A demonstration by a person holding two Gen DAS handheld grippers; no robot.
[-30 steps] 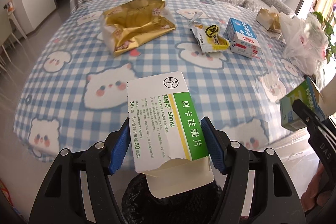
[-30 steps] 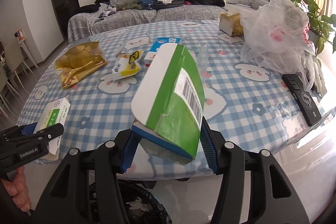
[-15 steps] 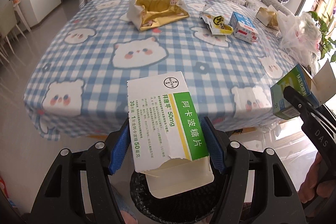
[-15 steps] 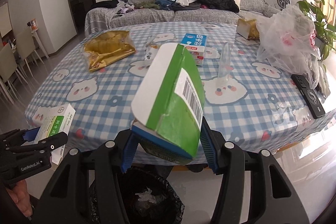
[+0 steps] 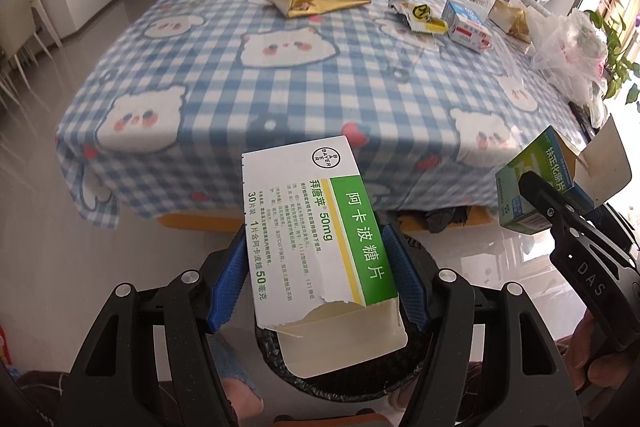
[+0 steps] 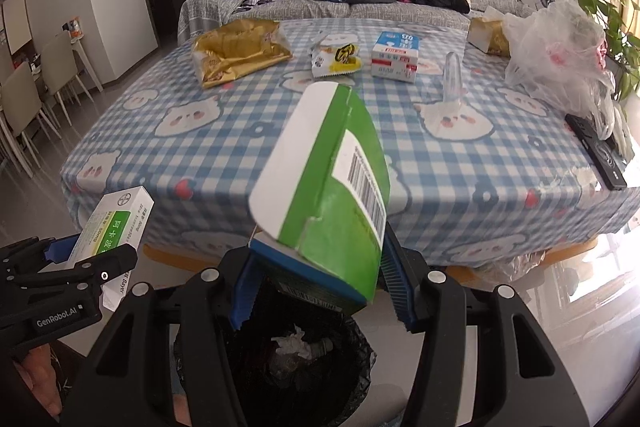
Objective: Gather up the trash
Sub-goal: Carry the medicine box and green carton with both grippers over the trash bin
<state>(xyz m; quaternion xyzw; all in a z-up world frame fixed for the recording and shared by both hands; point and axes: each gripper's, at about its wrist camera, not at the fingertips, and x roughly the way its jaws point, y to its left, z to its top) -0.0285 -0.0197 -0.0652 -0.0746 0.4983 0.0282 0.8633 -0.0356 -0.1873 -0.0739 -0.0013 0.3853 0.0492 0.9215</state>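
Trash is in both grippers and on the table: the left gripper (image 5: 316, 279) clamps a white-and-green medicine box (image 5: 316, 239) with a torn, open bottom flap between its blue pads, and the right gripper (image 6: 316, 287) clamps a green carton (image 6: 324, 187) with a barcode label and an open white flap. Both grippers hang off the near edge of the table (image 6: 248, 143), which wears a blue checked cloth with bear faces, and both stand above a black-lined trash bin (image 6: 280, 359) on the floor that already has crumpled paper in it. More litter lies toward the far edge of the tabletop: a gold foil bag (image 6: 240, 51) at the far left, a small yellow snack wrapper (image 6: 338, 61) near the middle, and a blue-and-white carton (image 6: 394, 57) just beside it. A second gold bag (image 6: 486, 33) and a crumpled clear plastic bag (image 6: 560, 59) sit at the far right corner, and a black remote (image 6: 596, 151) lies along the right edge.
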